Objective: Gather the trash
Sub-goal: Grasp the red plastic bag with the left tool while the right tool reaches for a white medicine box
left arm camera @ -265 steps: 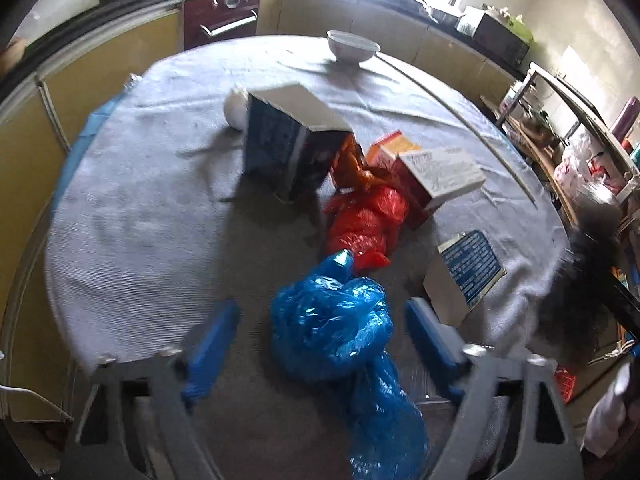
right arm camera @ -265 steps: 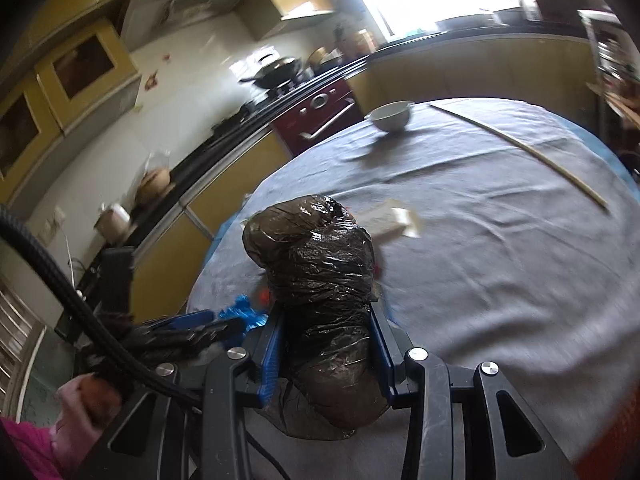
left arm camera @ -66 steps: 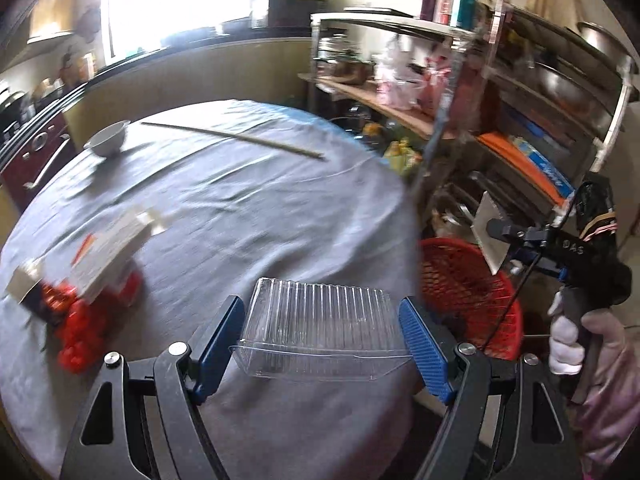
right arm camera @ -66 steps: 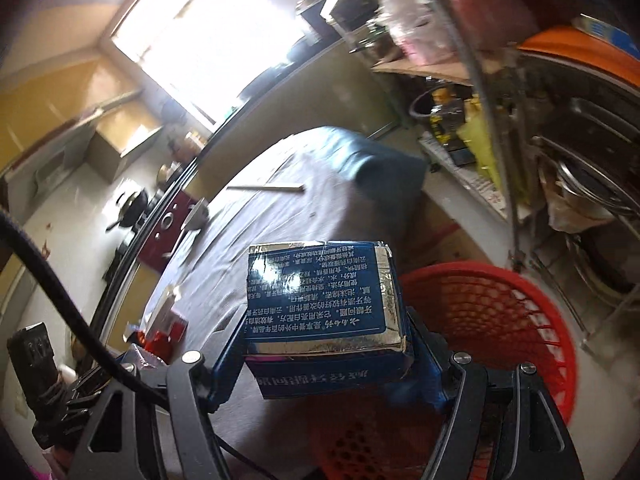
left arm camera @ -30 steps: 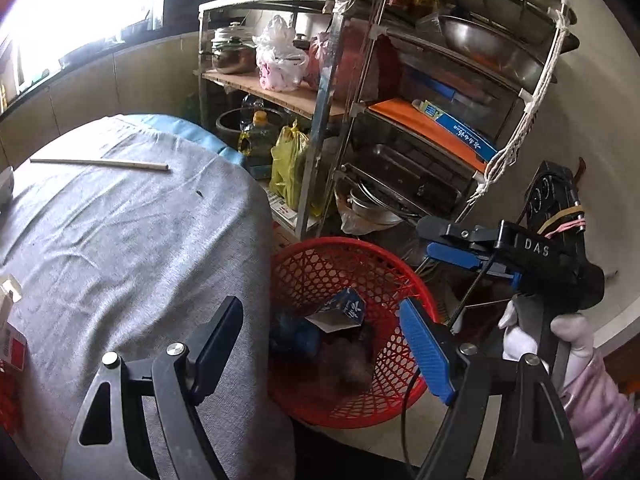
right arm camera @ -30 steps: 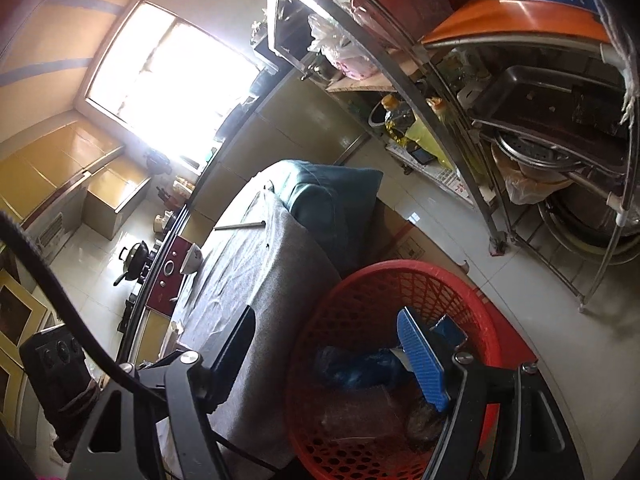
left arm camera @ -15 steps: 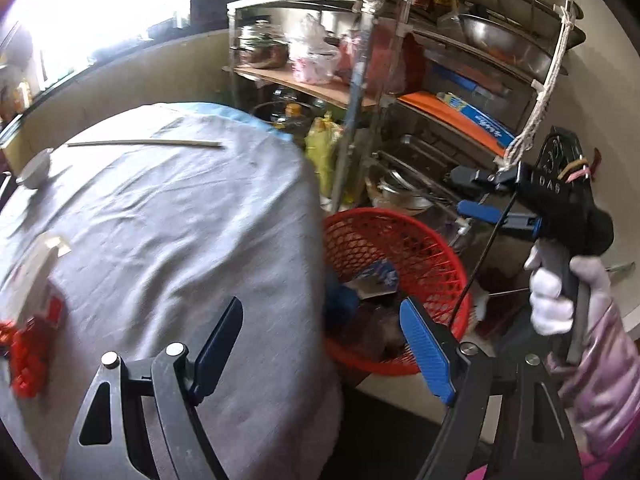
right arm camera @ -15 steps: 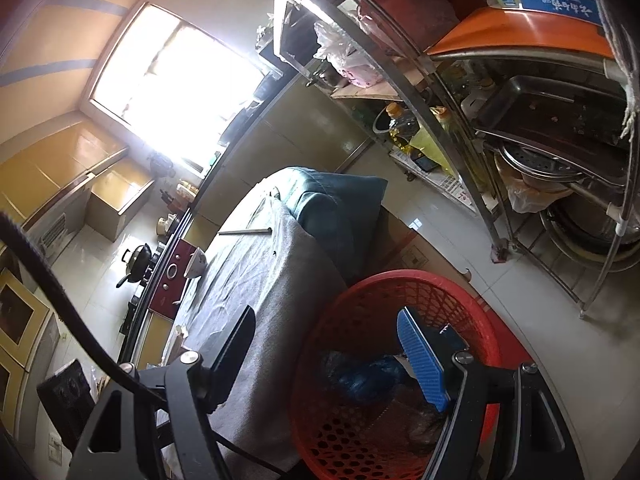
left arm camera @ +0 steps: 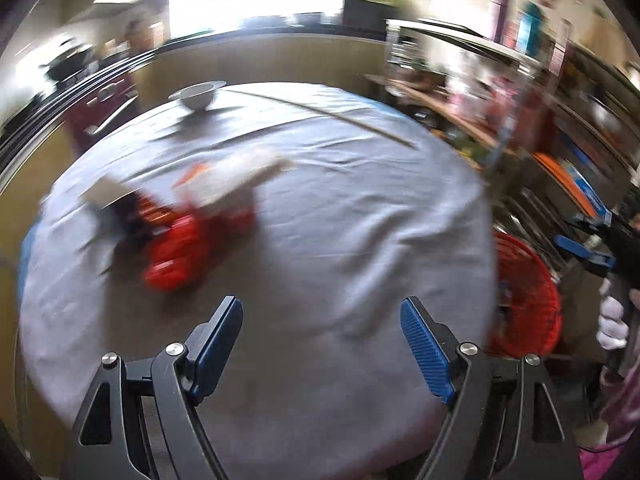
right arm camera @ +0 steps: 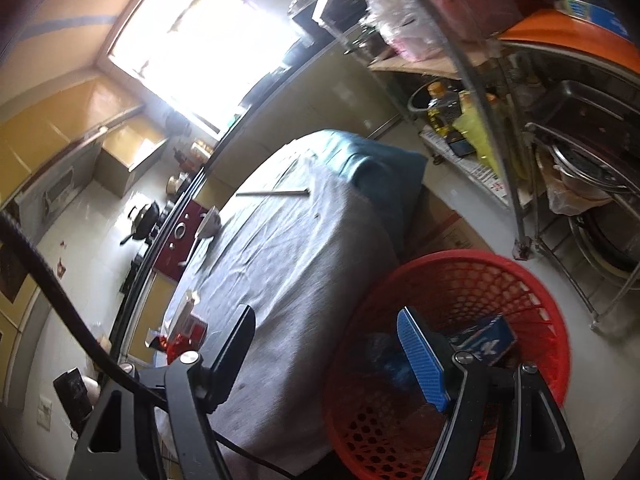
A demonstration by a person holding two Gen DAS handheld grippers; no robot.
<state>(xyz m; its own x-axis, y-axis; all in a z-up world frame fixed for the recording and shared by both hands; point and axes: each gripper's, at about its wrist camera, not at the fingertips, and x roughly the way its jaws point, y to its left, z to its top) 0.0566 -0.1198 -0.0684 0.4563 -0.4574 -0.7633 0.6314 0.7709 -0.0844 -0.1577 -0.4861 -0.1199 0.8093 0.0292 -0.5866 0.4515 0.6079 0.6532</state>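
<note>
Beside the grey-clothed round table (right arm camera: 280,264), a red mesh basket (right arm camera: 532,280) is holding a blue carton (right arm camera: 486,338) and blue bag (right arm camera: 386,356), while the left gripper (left arm camera: 322,338) and right gripper (right arm camera: 326,346) are hanging wide apart, empty, and red wrappers (left arm camera: 180,244) are lying on the cloth.

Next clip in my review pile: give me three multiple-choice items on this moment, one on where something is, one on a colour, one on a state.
1. Where is the blue carton?
A. On the table
B. In the basket
C. On the metal shelf

2. What colour is the basket?
A. Red
B. Green
C. White

3. How are the left tongs?
A. Shut on a clear tray
B. Shut on a bag
C. Open and empty

Answers:
1 B, the right wrist view shows the carton lying inside the mesh wall.
2 A, the rim and mesh are red in both views.
3 C, the jaws stand wide apart over the grey tablecloth with nothing between them.
</note>
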